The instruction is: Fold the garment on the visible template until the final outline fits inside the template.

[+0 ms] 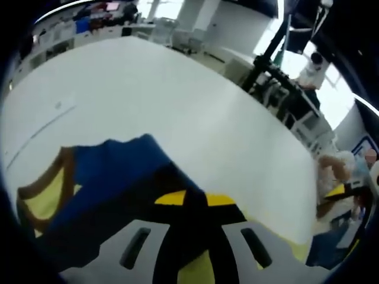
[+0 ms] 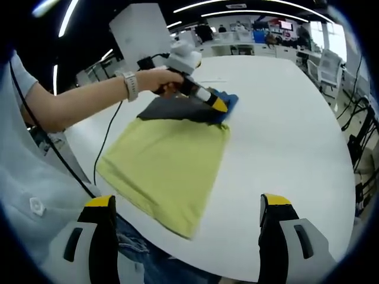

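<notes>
Claw grip on the blue hem: carry the fold, keep the corner square

Left claw (image 2: 220,105), seen in the right gripper view in a person's hand (image 2: 169,80) with a wristwatch (image 2: 131,86), is pressed together on the far edge of the yellow-green cloth garment with blue and dark trim (image 2: 169,157); in the left gripper view the same claw (image 1: 188,204) has blue fabric bunched between its yellow-tipped jaws. The garment lies flat on the white oval tabletop (image 2: 284,130), its near corner close to the tabletop's edge beside the person's blue jeans (image 2: 142,257). I cannot make out any template outline under it.

Right claw (image 2: 186,204) hangs spread and empty above the near edge, well apart from the cloth.

The step in hand looks like drawing the pinched far edge over toward the near side. To do it well, lift only enough to clear the cloth, travel straight along the long side, and lay the edge down parallel. The free claw would best pin the near corner so the body does not slide off the edge.

A black cable (image 2: 109,139) trails from the left claw beside the cloth and could snag the fold. White chairs (image 2: 328,65) and cluttered desks (image 2: 249,32) stand beyond, clear of the work
</notes>
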### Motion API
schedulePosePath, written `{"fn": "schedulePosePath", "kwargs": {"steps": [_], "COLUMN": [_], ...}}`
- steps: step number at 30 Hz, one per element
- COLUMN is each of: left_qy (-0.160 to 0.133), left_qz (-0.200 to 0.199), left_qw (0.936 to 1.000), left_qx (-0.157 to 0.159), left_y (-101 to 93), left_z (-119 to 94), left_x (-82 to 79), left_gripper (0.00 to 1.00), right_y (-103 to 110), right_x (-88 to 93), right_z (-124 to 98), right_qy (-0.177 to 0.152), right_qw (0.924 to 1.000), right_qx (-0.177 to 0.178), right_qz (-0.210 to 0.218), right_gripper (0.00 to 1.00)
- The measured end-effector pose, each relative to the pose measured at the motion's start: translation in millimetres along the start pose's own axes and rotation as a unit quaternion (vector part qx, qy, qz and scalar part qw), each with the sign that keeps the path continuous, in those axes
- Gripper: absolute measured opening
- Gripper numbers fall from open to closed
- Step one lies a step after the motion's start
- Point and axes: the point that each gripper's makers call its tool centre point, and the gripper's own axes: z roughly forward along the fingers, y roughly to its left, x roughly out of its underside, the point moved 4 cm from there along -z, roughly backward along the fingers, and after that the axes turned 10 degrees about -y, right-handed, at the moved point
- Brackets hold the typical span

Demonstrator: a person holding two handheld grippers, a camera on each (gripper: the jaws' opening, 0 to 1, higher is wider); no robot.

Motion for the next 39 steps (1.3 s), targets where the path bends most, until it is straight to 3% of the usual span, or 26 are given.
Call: {"fn": "schedulePosePath", "kwargs": {"steps": [15,32,39], "left_qy": [-0.007,-0.017,-0.019], "left_qz": [0.023,0.053,0.051], "left_qw": [0.9997,0.9972,0.9973], "left_qx": [-0.003,-0.05,-0.05], "left_y": [-6.7,6.0,3.2], "left_z": [-11,-41,-50], "left_x": [-1.3,6.0,9.9], "left_gripper": [0.22,0.45,0.52], "right_y": [5,14,12], "right_x": [2.2,4.1,3.7], "right_z": [-4,-4,-6], "right_qy": [-0.008,-0.011,-0.014], "right_qw": [1.0,0.9998,0.9998], "right_qx": [0.001,-0.007,0.002], "right_qz": [-0.003,-0.013,-0.012], "right_gripper": [1.0,1.0,1.0]}}
